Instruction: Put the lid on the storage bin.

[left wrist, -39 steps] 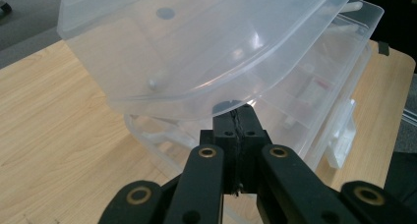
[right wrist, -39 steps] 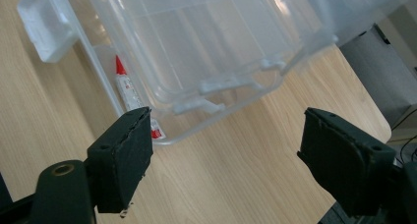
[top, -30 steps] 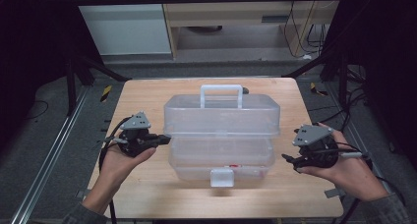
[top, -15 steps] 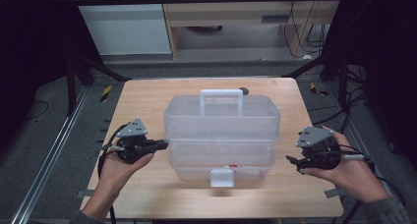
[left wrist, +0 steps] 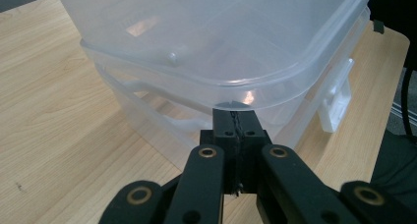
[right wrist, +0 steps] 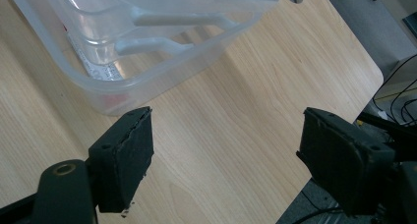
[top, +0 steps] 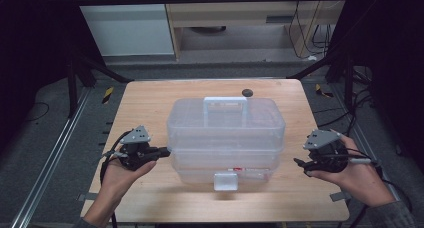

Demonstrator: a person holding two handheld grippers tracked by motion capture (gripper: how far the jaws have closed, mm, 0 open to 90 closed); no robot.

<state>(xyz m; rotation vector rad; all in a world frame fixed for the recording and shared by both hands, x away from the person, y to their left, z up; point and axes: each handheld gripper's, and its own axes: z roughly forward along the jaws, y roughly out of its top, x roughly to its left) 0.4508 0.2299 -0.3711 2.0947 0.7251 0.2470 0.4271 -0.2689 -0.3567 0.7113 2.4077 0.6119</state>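
Since half a second ago your left gripper (top: 165, 150) has closed in on the clear plastic storage box (top: 227, 138), and its tips now sit at the box's left edge, just under the rim of the upper tier. In the left gripper view its jaws are pressed together with nothing between them, right beneath that overhanging lid rim (left wrist: 255, 89). Your right gripper (top: 300, 164) has barely shifted; it hangs off the box's right side, apart from it, over the wooden table (top: 150, 103). Its jaws stand spread wide, with bare tabletop between them. The box itself sits where it was, in the middle of the table, white handle (top: 225, 104) on top, white latch (top: 225, 181) on the side nearest you.

Whether the left tips actually touch the box wall is hard to tell. The box's contents are blurred behind the plastic. A small dark round object (top: 247, 92) lies just beyond the box; what it is cannot be made out.
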